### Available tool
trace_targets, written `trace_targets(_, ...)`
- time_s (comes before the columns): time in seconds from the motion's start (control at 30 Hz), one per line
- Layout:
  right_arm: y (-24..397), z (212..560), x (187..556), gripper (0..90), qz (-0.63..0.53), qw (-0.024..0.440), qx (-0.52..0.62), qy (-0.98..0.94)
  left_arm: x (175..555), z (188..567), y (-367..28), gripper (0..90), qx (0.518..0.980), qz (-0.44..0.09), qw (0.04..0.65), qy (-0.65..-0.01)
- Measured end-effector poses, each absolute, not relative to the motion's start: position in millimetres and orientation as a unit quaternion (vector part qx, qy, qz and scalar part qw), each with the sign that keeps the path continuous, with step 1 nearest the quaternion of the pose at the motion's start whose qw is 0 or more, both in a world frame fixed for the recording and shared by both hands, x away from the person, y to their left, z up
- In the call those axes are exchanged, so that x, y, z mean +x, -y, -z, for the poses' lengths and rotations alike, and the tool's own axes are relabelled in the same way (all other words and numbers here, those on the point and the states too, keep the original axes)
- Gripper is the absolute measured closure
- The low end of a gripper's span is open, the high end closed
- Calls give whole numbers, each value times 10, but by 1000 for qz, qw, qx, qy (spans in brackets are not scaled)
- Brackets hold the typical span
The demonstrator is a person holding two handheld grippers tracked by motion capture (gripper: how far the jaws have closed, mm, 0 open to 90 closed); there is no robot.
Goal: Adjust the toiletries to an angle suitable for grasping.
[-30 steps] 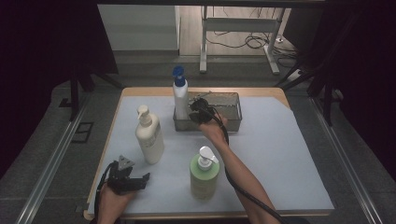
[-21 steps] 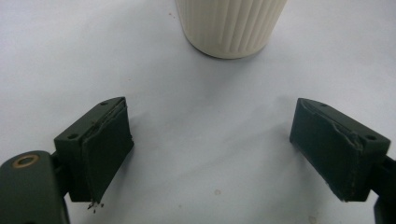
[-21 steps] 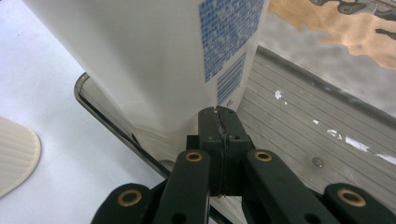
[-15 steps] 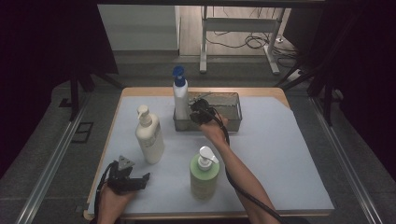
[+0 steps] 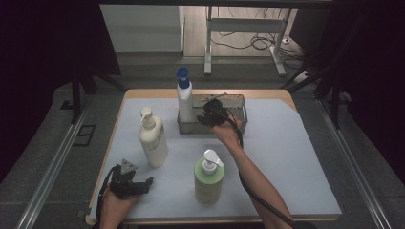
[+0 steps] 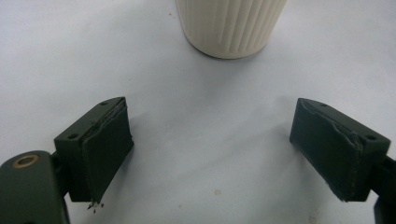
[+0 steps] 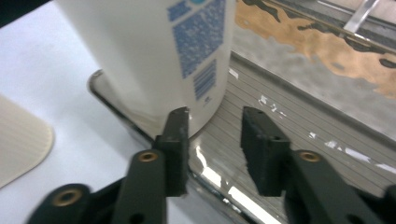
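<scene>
1. The right gripper (image 5: 206, 113) is over the metal tray (image 5: 236, 125) at the back of the table. Its jaws have just been opening. Now they stand a little apart, with nothing between them.
2. Just beside the right gripper stands the white bottle with the blue cap (image 5: 184, 101). It is upright in the left end of the tray. In the right gripper view one jaw is very close to this bottle (image 7: 154, 56).
3. The left gripper (image 5: 143, 183) rests near the front left of the table (image 5: 296, 157). Its jaws are wide apart and hold nothing.
4. Just ahead of it stands the cream pump bottle (image 5: 152, 139), upright.
5. The green pump bottle (image 5: 208, 179) stands near the front, between the two arms.
</scene>
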State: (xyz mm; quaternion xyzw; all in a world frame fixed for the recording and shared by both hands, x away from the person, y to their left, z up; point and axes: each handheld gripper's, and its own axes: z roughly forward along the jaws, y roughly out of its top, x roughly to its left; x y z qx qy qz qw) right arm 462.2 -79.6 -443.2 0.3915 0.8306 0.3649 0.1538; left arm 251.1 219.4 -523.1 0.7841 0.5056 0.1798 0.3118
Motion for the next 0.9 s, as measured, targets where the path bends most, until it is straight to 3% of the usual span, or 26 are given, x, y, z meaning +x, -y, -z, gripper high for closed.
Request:
trace_targets(0.2, 849, 4320, 4492, 469, -381, 153, 366, -835, 2511, 5231, -2194, 122, 784, -180, 312, -506)
trace_targets(0.9, 1145, 4168, 4173, 219, -409, 125, 321, -845, 2510, 5232, -2192, 122, 784, -180, 312, -506)
